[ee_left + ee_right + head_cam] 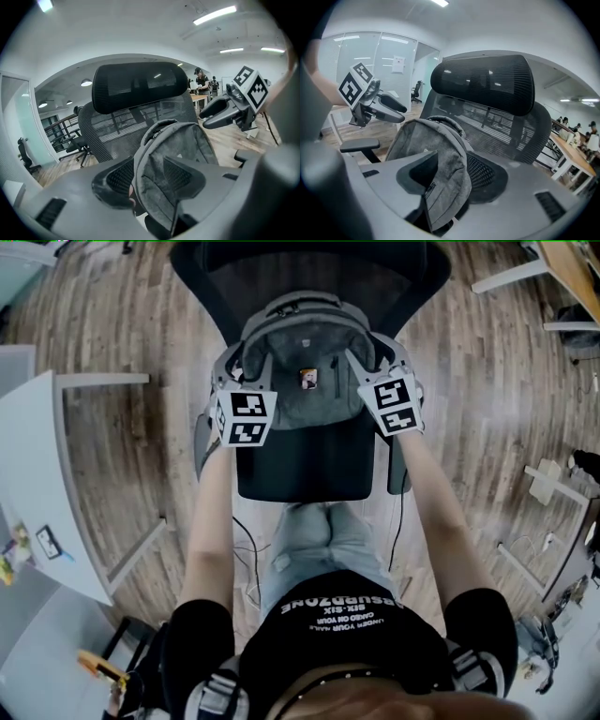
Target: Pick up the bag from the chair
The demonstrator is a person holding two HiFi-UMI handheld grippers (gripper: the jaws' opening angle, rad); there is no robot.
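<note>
**Q:** Gripper states, quick?
**A:** I've got the left gripper [150,177] released. Its jaws are wide with one side edge of the bag [187,140] running between them, and I see no squeeze on the fabric. The right gripper [457,177] is the same: spread, the bag's other edge in the gap, not clenched.

**Q:** Where are they against the chair [525,131]?
**A:** Both are angled down over the seat [305,474], one at each side of the bag, each inboard of an armrest [202,442]. From the head view the marker cubes [246,418] flank the bag's lower half.

**Q:** And the bag?
**A:** It's a grey backpack, upright at the back of the seat. It leans on the mesh backrest [101,129], with its top under the headrest [136,86] and its base on the seat.

**Q:** Around the chair?
**A:** There's wood floor [469,381] all round and a white counter [37,474] well off the chair's side, on my left. A person [202,82] stands far behind the chair.
</note>
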